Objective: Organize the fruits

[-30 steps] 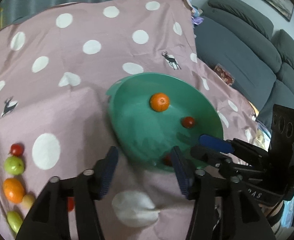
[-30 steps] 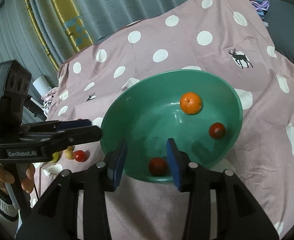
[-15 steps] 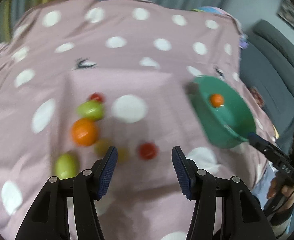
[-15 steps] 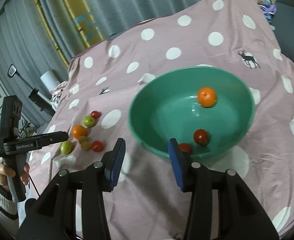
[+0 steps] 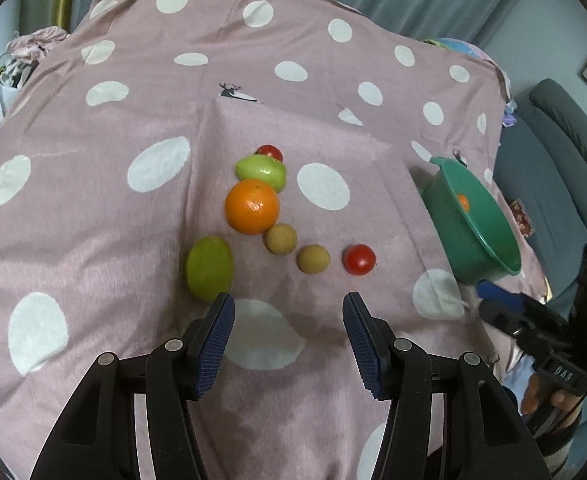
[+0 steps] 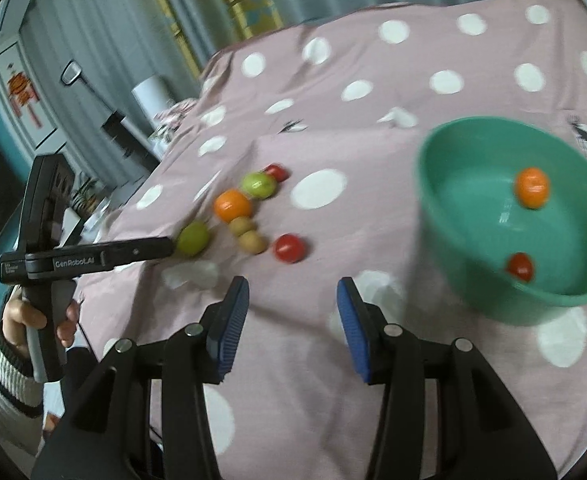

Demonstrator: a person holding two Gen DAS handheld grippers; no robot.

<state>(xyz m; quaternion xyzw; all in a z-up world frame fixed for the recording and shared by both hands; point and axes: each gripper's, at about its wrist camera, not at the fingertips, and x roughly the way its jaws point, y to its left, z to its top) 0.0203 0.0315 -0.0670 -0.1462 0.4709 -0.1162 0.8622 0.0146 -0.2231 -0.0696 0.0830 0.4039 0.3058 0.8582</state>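
Observation:
Loose fruit lies on the pink dotted cloth: an orange, two green fruits, two brown longans and two red tomatoes. My left gripper hovers open just short of them, nothing between its blue pads. The green bowl stands to the right and holds an orange and a tomato. My right gripper is open and empty, left of the bowl, near the tomato. The left gripper tip sits by a green fruit.
The cloth drapes over a raised surface that drops off at its edges. A grey sofa stands beyond the bowl on the right. Curtains and a white roll are at the back left. A hand in a striped sleeve holds the left gripper.
The left gripper swung left from the bowl to the loose fruit. The right gripper drew back from the bowl and turned left, its jaws slightly wider; the tomato once between them stayed in the bowl.

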